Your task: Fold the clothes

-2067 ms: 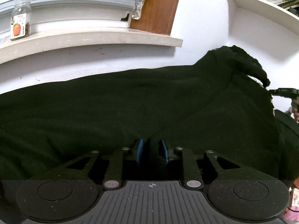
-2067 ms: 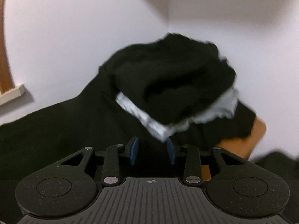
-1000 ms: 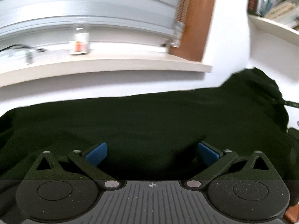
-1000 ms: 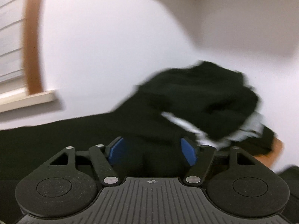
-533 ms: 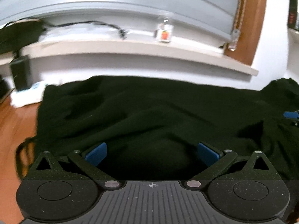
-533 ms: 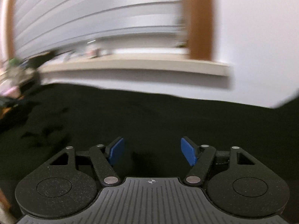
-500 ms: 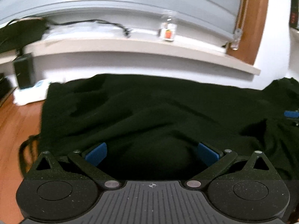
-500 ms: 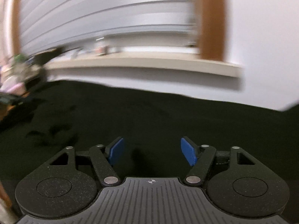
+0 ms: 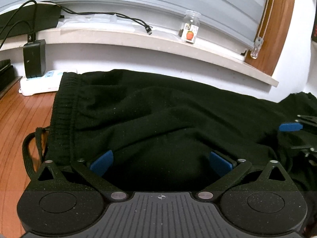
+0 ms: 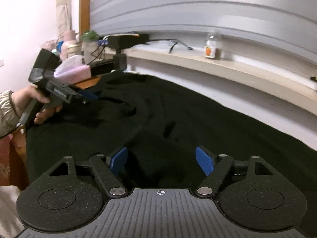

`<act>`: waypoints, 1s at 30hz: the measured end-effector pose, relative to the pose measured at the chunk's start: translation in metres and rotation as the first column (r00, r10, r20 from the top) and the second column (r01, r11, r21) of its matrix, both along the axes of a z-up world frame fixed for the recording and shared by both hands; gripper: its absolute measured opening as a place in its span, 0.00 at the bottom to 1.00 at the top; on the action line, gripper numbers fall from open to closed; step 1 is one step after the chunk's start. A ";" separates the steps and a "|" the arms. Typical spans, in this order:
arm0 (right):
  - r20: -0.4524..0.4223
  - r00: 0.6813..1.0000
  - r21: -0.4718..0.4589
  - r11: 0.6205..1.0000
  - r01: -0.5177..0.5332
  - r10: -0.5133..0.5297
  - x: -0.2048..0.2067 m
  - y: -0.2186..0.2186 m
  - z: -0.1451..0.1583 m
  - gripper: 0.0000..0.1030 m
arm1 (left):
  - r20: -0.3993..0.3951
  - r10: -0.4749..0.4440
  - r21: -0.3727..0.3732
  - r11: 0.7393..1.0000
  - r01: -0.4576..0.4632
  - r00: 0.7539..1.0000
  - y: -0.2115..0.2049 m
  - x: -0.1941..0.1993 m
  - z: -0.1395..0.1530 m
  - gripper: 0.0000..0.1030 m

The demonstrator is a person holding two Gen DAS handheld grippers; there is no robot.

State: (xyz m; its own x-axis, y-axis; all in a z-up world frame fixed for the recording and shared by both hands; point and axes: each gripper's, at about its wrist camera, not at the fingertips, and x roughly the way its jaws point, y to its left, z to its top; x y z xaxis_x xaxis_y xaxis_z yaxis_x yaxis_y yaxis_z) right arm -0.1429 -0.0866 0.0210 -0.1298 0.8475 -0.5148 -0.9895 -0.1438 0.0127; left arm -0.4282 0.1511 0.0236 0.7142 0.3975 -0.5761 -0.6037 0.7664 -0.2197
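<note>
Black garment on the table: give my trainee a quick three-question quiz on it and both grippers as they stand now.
1. True or false: the left gripper is shut on the black garment.
2. Which end of the garment lies beside the white power strip: A) the ribbed waistband, B) a hood, C) a sleeve cuff?
3. Fill in: on the window ledge stands a small glass ____ with an orange picture on its label.

Key: 1 false, both it and the right gripper are open over the cloth; 2 A; 3 jar.
</note>
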 end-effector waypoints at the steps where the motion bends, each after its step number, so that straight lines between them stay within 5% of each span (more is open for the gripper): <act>1: -0.013 1.000 -0.013 1.000 0.002 -0.002 0.001 0.003 -0.002 0.73 | 0.001 0.000 -0.001 1.000 0.000 1.000 0.000 0.000 0.000 1.00; 2: -0.027 1.000 -0.027 1.000 0.004 -0.005 0.003 0.005 -0.003 0.66 | 0.002 -0.001 -0.002 1.000 0.001 1.000 0.000 0.000 0.000 1.00; 5: -0.098 0.995 -0.046 0.998 0.031 -0.035 0.013 0.004 -0.005 0.03 | 0.012 0.000 -0.003 1.000 0.000 1.000 0.000 -0.003 0.002 1.00; 6: -0.129 0.990 -0.048 0.998 0.045 -0.051 0.018 0.002 -0.005 0.02 | 0.020 0.004 0.003 1.000 -0.004 1.000 -0.001 -0.006 0.004 1.00; 10: -0.100 0.975 -0.005 0.980 0.198 -0.197 0.037 -0.021 0.002 0.02 | 0.094 0.050 0.015 0.999 -0.052 0.994 -0.004 -0.038 0.024 1.00; 12: -0.143 0.963 -0.044 0.973 0.226 -0.230 0.052 -0.027 -0.002 0.02 | 0.102 0.082 0.041 0.995 -0.086 0.991 -0.002 -0.058 0.034 1.00; 16: -0.072 0.952 -0.080 0.953 0.293 -0.299 0.056 -0.031 -0.016 0.05 | 0.096 0.147 0.073 0.985 -0.154 0.984 0.005 -0.092 0.044 1.00; 23: -0.078 0.947 -0.068 0.949 0.306 -0.311 0.057 -0.037 -0.034 0.38 | 0.120 0.218 0.043 0.974 -0.225 0.968 0.023 -0.146 0.042 0.96; 30: -0.098 0.948 -0.075 0.952 0.296 -0.302 0.060 -0.032 -0.034 0.47 | 0.084 0.181 0.027 0.983 -0.183 0.980 0.025 -0.149 0.027 0.53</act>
